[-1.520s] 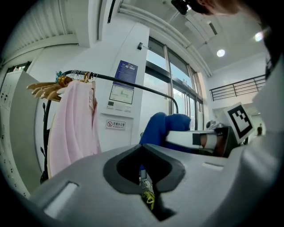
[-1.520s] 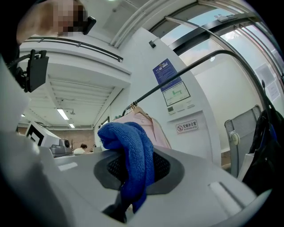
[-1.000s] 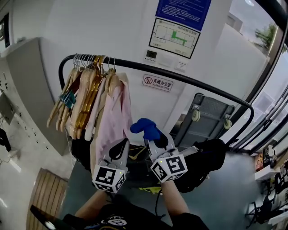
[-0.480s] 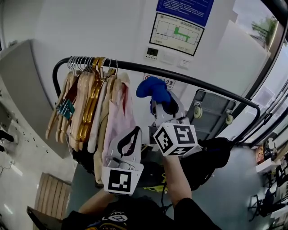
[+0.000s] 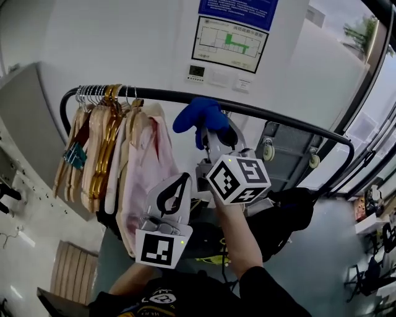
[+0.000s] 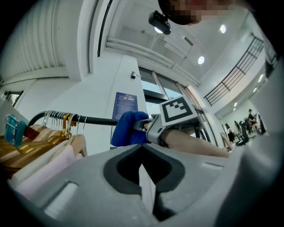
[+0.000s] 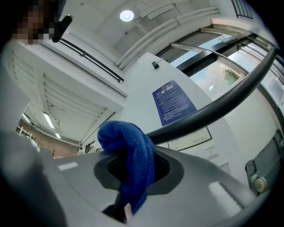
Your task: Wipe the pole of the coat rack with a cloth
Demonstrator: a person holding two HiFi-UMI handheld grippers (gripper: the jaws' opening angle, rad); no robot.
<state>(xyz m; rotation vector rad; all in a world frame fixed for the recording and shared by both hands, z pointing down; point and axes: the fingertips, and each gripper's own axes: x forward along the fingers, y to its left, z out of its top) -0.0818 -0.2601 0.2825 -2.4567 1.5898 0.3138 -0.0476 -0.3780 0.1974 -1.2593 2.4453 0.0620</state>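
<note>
A: Grey plastic nearest: what do the left tongs point(image 6: 145, 181) have?

B: Nothing. Their jaws are pressed together with nothing between them. In the head view they sit low, under and left of the right tongs, pointing up toward the rack.

A: And the right tongs point(image 5: 213, 135)?

B: Raised higher, on an outstretched forearm point(image 5: 238, 241). Their jaws are closed on a blue cloth point(image 5: 199, 117). In the right gripper view the cloth comes out of the jaws in a thick fold and bunches above them.

A: Where is the cloth against the pole?

B: Right at it. The bunched top lies across the black pole point(image 5: 154, 95), roughly midway along and just right of the clothes. It covers the pole there; how hard it presses I cannot tell.

A: What hangs on the pole?

B: At its left end, a crowd of hangers point(image 5: 93, 142), wooden and gold-coloured, with a pink garment point(image 5: 145, 173) nearest the cloth. The pole runs on to the right and bends down at the far corner.

A: Behind the rack?

B: A grey case point(image 5: 288, 158) with wheels leans below the pole on the right, with a black bag point(image 5: 288, 213) in front of it. Further back, the white wall carries a framed plan point(image 5: 226, 40) and a blue notice point(image 5: 235, 7) above it.
</note>
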